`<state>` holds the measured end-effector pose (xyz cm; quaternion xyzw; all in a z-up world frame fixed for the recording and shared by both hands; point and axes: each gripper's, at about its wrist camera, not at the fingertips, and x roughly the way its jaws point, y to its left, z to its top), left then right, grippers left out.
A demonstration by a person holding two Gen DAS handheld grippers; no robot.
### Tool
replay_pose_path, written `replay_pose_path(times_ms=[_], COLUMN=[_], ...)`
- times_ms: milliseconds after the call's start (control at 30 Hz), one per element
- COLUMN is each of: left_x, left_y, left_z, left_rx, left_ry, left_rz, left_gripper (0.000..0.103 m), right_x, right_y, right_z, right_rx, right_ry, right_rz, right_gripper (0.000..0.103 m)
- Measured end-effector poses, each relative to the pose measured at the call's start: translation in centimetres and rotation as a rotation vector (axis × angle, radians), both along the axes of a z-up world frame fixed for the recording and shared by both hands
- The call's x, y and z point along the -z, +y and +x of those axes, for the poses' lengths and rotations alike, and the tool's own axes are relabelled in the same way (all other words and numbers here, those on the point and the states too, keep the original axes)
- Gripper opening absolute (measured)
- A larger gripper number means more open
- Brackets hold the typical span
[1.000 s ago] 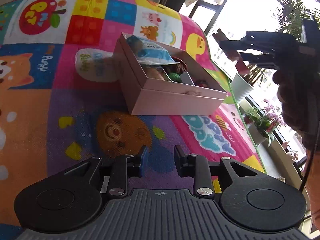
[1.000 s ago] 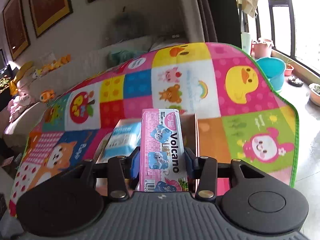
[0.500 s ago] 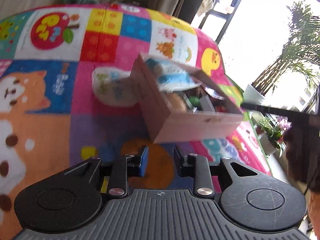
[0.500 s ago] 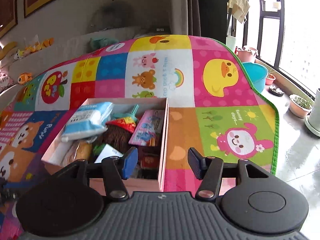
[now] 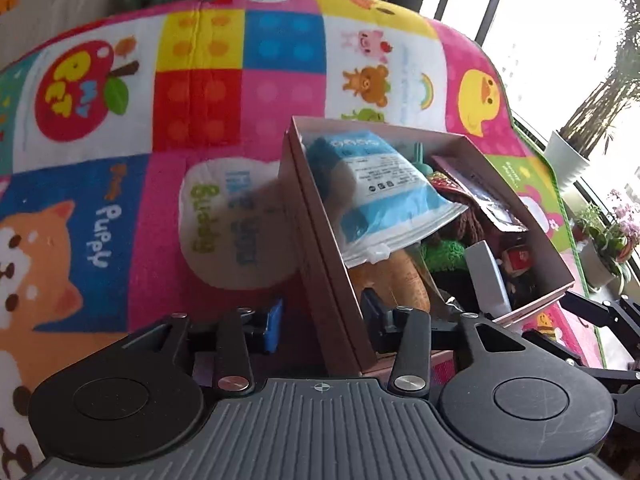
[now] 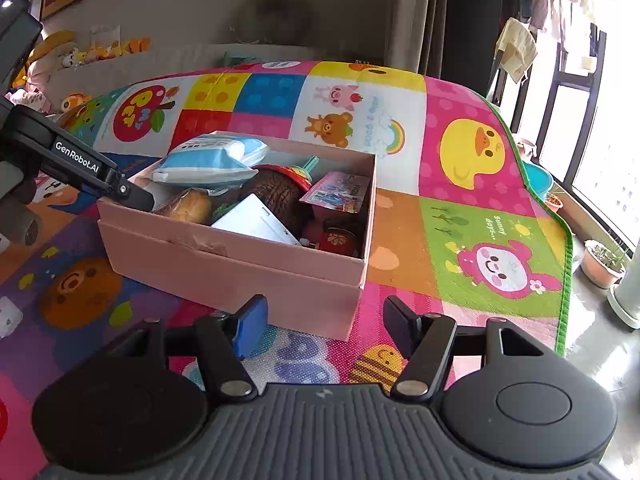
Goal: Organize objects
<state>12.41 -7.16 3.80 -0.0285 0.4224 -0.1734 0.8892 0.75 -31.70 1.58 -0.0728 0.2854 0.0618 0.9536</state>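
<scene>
Pink box (image 5: 328,264) now straddled by opening left tongs (image 5: 320,322) — previously apart.

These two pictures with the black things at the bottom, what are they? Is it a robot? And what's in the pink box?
It isn't a robot. A person holds a grabbing tool in each hand, and each tool has a camera looking out along its two fingers. The black shapes at the bottom are the tools themselves.

One picture is from the left claw. Its fingers sit on either side of the wall of the pink box, and they are opening. The other picture is from the right claw, which is opening too, with the box's near corner showing between its fingers; it holds nothing.

The box sits on a colourful play mat with animal pictures. Inside are a blue and white packet, a pink packet, a white card and some toys.
</scene>
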Motion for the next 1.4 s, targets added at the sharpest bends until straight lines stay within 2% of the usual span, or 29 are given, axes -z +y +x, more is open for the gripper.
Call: replay_pose_path(times_ms=[100,233,333,400,433,500,567,767,867,967,1067,1167,1267,1367,1400], left_x=[0.0,-0.3,-0.3,0.1,0.7,1.5,1.8,2.5,2.1,0.9,-0.3,0.2,2.2,4.0,4.3], left_y=[1.1,4.3,7.1,9.4,10.6,12.6,13.7,14.3,13.7,13.6,13.3,12.1,10.0,8.6,8.1], left_z=[0.0,-0.1,0.3,1.0,1.4,2.1,2.5,2.6,1.9,-0.6,-4.2,-8.7,-12.2,-13.1,-13.2], left_rx=[-0.038,-0.137,-0.204,-0.263,-0.292,-0.314,-0.321,-0.294,-0.316,-0.32,-0.296,-0.228,-0.161,-0.163,-0.185], left_ry=[-0.004,-0.017,-0.052,-0.058,-0.05,-0.032,-0.025,-0.054,-0.102,-0.18,-0.222,-0.241,-0.209,-0.169,-0.187], left_rz=[0.013,-0.011,0.002,0.003,-0.005,-0.062,-0.084,-0.106,-0.079,-0.08,-0.064,-0.014,0.039,0.063,0.095], left_gripper=[0.071,0.073,0.082,0.1,0.103,0.103,0.103,0.103,0.102,0.102,0.102,0.102,0.102,0.102,0.102], right_x=[0.2,0.0,-0.2,-0.4,-0.5,-0.5,-0.6,0.0,0.3,0.1,0.0,0.5,1.6,2.4,2.3], right_y=[0.5,2.3,4.8,6.6,7.5,9.2,10.8,12.2,11.9,11.0,10.2,9.8,9.8,10.9,11.0], right_z=[0.7,1.7,3.2,4.6,5.4,6.6,7.3,7.9,7.7,5.8,2.9,0.4,-1.2,-2.2,-2.3], right_rx=[-0.011,-0.047,-0.091,-0.116,-0.125,-0.139,-0.144,-0.125,-0.088,-0.047,0.013,0.066,0.082,0.088,0.091], right_ry=[-0.006,-0.004,0.015,0.033,0.042,0.052,0.051,0.055,0.086,0.112,0.111,0.144,0.211,0.184,0.184], right_rz=[0.013,0.021,0.007,0.0,-0.002,-0.011,-0.028,-0.047,-0.037,0.051,0.104,0.132,0.164,0.09,0.084], right_gripper=[0.063,0.063,0.063,0.063,0.063,0.063,0.064,0.065,0.068,0.091,0.103,0.103,0.103,0.103,0.103])
